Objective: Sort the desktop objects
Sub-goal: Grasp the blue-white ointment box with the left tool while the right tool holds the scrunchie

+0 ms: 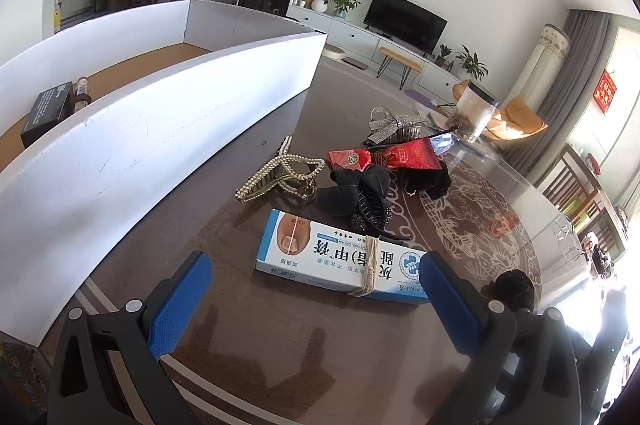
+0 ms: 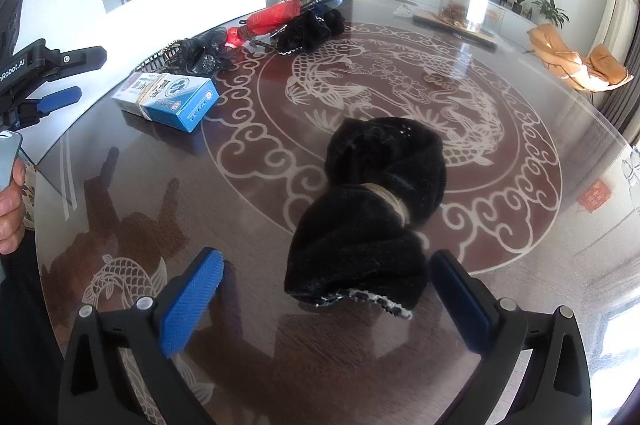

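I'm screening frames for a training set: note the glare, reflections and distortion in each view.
Left wrist: fisheye bends the white box wall into a curve; window light burns out at right. Right wrist: the white box is overexposed, and the glossy table mirrors the right gripper fingers.

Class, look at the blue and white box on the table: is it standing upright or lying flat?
Lying flat. The box rests on its broad side on the table, printed face up, with a band wrapped round one end.
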`<state>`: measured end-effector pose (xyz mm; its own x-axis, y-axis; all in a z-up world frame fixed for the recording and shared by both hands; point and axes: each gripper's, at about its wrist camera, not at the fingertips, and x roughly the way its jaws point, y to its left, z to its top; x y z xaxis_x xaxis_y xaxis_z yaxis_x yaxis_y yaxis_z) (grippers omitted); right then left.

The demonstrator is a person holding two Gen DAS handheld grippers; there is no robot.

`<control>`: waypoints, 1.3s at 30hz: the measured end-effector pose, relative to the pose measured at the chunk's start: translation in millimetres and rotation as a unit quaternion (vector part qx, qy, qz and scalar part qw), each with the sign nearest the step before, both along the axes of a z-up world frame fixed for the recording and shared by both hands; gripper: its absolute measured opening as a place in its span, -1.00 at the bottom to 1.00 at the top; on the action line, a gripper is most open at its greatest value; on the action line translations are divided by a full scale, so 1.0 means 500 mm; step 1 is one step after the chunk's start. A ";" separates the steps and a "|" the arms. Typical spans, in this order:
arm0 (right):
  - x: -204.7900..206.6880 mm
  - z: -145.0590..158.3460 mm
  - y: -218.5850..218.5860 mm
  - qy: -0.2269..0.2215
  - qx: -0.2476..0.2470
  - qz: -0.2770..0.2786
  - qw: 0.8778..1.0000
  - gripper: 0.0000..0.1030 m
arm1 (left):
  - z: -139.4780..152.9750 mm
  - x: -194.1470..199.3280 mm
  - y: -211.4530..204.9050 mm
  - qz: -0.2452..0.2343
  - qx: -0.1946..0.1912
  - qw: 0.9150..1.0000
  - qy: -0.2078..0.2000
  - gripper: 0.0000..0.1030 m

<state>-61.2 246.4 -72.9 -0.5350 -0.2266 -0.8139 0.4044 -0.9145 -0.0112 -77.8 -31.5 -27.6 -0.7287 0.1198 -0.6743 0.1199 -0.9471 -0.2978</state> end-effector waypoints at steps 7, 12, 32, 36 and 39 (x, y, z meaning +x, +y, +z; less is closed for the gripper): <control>0.000 0.000 0.000 0.000 0.000 0.000 1.000 1.00 | -0.006 -0.030 0.045 -0.028 -0.016 0.999 -0.023 1.00; 0.000 0.000 0.000 0.000 0.000 0.000 1.000 1.00 | -0.010 -0.105 0.094 0.053 -0.075 0.993 -0.069 1.00; -0.002 0.000 -0.001 -0.001 0.000 0.002 1.000 1.00 | -0.089 -0.044 0.079 0.037 -0.116 0.983 -0.141 1.00; -0.001 0.004 0.009 -0.002 -0.023 0.006 1.000 1.00 | -0.067 -0.035 0.118 -0.027 -0.126 0.986 -0.109 -0.15; -0.009 0.024 0.036 -0.022 -0.080 0.040 0.996 0.99 | -0.059 -0.010 0.124 -0.059 -0.098 0.988 -0.100 -0.16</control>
<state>-65.5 264.5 -61.1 -0.4738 -0.3952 -0.7870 0.4729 -0.8680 0.1512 -82.8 30.6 -57.3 -0.5677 0.0497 -0.8218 0.0426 -0.9951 -0.0896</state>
